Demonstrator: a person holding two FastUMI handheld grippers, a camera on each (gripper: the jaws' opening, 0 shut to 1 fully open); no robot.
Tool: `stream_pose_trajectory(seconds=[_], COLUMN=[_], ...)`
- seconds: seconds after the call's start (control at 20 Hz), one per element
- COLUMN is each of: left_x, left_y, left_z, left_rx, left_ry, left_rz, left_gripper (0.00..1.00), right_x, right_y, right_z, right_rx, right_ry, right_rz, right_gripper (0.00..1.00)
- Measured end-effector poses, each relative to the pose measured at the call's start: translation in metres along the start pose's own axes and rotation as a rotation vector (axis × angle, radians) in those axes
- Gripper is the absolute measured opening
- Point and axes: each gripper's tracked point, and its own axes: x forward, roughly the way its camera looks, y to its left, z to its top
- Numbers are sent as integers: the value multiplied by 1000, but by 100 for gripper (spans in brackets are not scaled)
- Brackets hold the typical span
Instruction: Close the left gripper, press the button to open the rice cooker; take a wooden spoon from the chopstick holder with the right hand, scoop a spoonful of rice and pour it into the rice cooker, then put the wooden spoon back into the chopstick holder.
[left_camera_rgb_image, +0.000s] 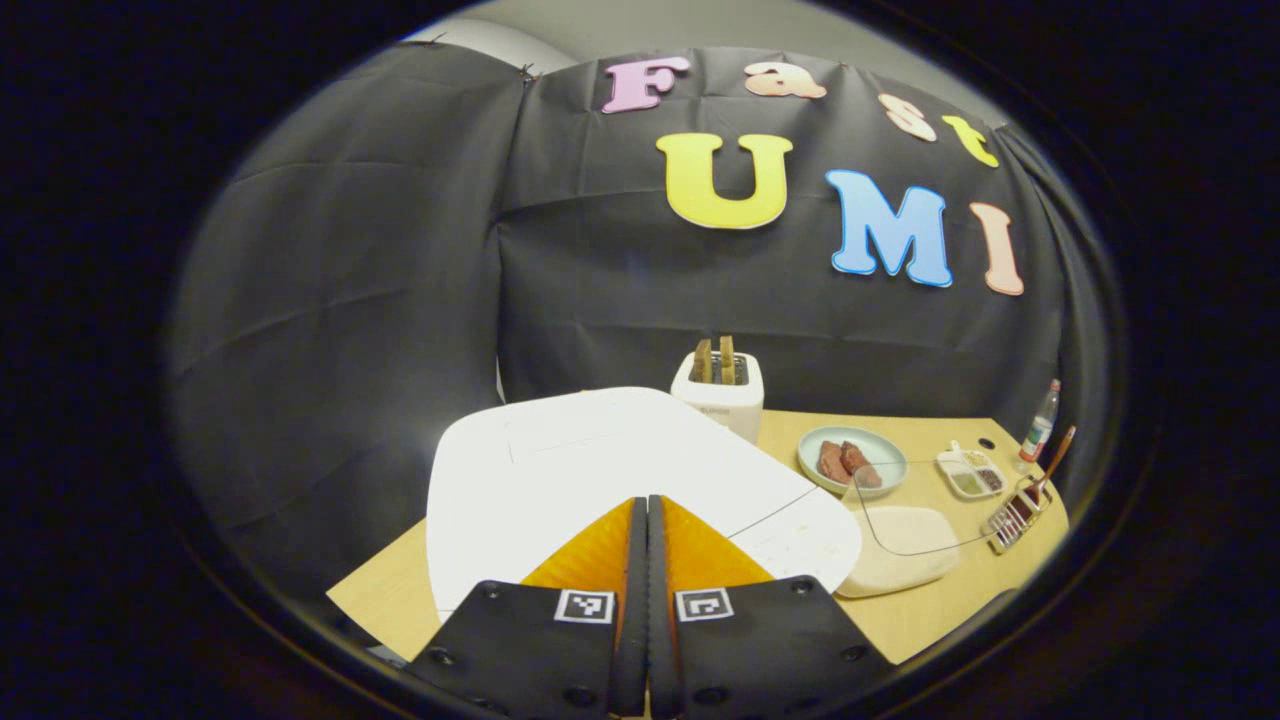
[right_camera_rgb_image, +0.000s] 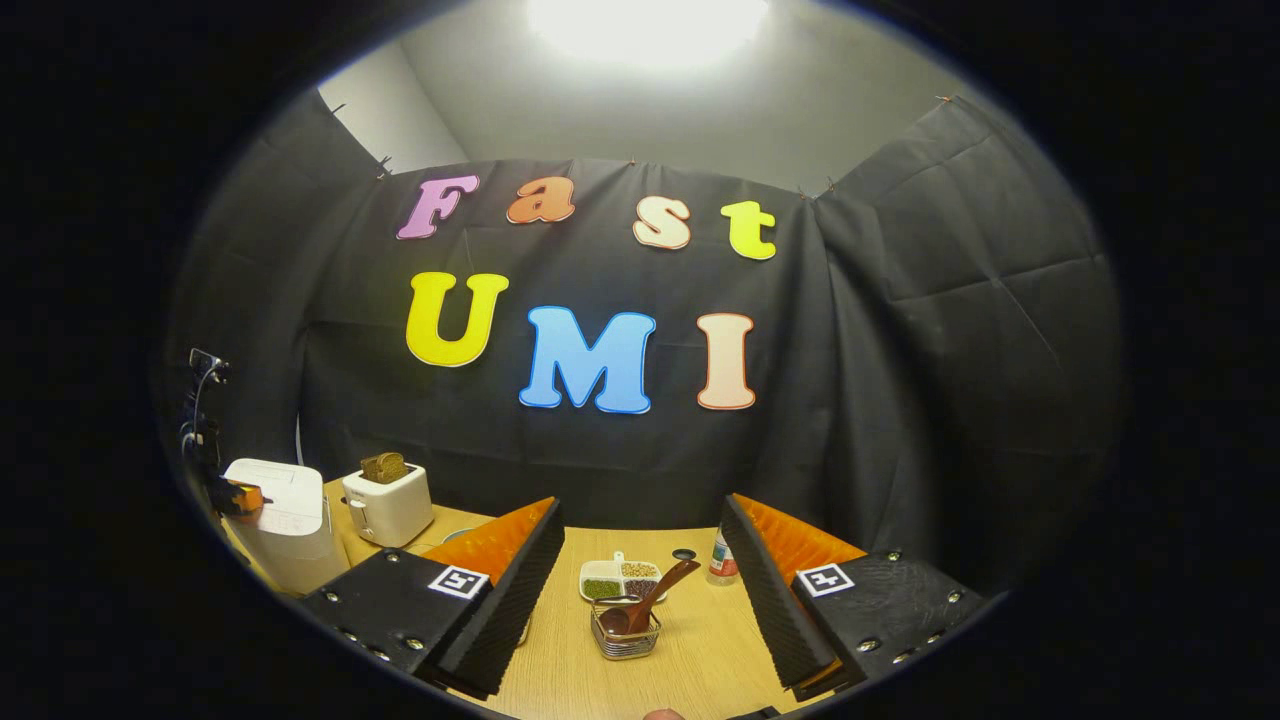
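Rice cooker (left_camera_rgb_image: 600, 470), white, lid down, stands at the bench's (left_camera_rgb_image: 930, 610) left end, directly beneath the left hand-held gripper (left_camera_rgb_image: 647, 510), whose fingers are pressed together over the lid, holding nothing. Wooden spoon (right_camera_rgb_image: 655, 597) leans in the wire chopstick holder (right_camera_rgb_image: 625, 635), ahead between the right hand-held gripper's (right_camera_rgb_image: 640, 570) wide-spread, empty fingers.

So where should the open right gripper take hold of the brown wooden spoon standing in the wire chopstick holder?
Probably on the bare handle of the brown wooden spoon, above the wire chopstick holder. Its bowl sits down in the basket while the handle leans up to the right, free to reach. The right gripper would come from above, fingers either side.
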Motion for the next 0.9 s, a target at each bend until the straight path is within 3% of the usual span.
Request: stream_pose_trajectory(seconds=[0.25,0.4,0.6,0.75,0.9], left_x=[2,3,1,-3,-15], left_y=[-1,5,1,6,16], left_z=[-4,-3,-3,19,74], left_rx=[35,-101,-30,-29,-21], left_ry=[-2,43,15,-29,-139], left_rz=[25,-22,-20,-11,9], left_gripper=[9,9,8,8,8], right_x=[1,0,-3,-6,-9], right_y=[7,10,12,10,7], right_z=[-3,0,7,15,13], right_rx=[2,-3,-2,-12,-7], right_ry=[7,0,-20,-44,-45], right_rz=[17,31,46,51,53], right_gripper=[96,96,96,96,96])
